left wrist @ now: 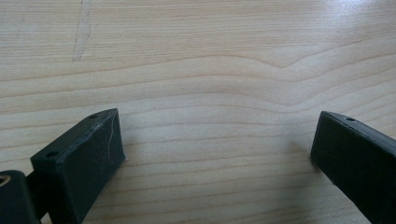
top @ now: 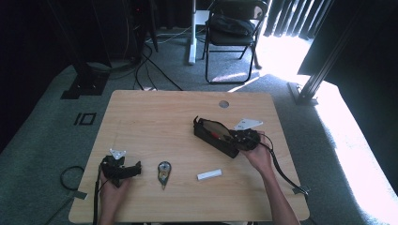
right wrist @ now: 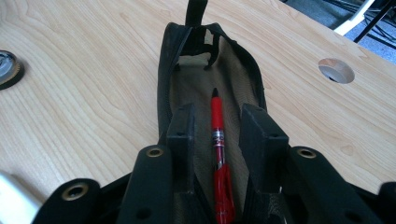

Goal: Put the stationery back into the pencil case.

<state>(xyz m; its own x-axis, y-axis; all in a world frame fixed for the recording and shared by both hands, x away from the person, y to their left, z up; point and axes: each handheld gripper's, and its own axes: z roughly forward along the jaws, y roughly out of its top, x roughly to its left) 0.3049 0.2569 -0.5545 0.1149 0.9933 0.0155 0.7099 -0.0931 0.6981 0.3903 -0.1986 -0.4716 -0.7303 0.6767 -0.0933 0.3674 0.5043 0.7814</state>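
A black pencil case [top: 213,133] lies unzipped right of the table's middle, its tan lining [right wrist: 210,79] showing. A red pen [right wrist: 217,135] lies lengthwise inside it. My right gripper [top: 234,138] reaches into the case's near end; in the right gripper view its jaws [right wrist: 217,116] stand on either side of the pen with a gap on each side, so it is open. My left gripper [top: 137,168] rests near the table's front left. Its jaws [left wrist: 215,135] are wide apart over bare wood, holding nothing.
A round tape dispenser [top: 164,172] and a white bar [top: 209,175] lie between the hands near the front. A white card [top: 248,123] sits behind the right hand. A cable hole [top: 224,104] is at the table's back; a folding chair [top: 232,28] stands beyond.
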